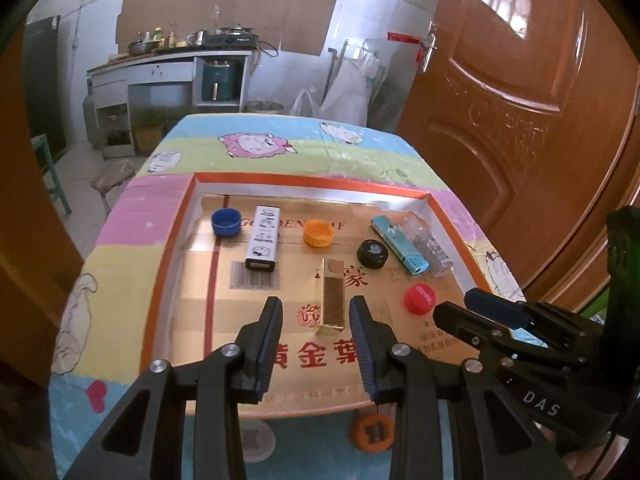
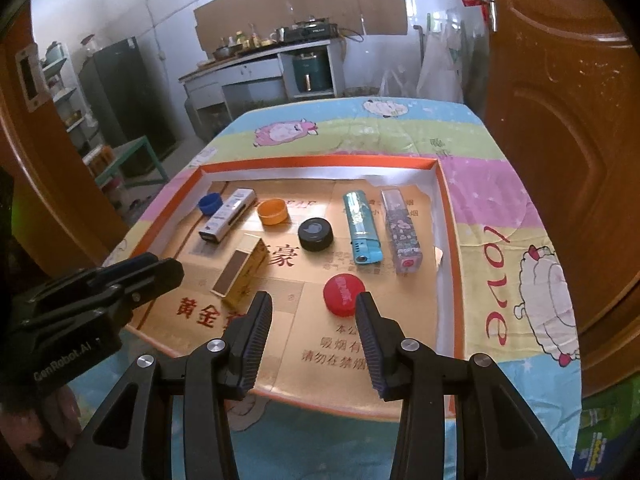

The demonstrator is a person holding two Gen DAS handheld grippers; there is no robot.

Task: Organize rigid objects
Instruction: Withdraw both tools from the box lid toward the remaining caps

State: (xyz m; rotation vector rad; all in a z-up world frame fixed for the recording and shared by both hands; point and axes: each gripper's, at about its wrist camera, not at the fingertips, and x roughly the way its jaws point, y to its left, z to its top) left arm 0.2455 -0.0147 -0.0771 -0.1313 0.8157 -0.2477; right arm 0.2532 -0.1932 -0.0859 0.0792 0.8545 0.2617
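Both grippers, left (image 1: 316,310) and right (image 2: 314,306), hover spread-fingered over the tray (image 2: 448,216).

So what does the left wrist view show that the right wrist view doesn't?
Only the left wrist view shows the orange round piece on the cloth in front of the tray, and the left tool open, framing the gold box. Only the right wrist view shows the dark fridge and the right tool open near the red cap. Both show the orange-rimmed tray, the black cap, the blue cap and the teal lighter.
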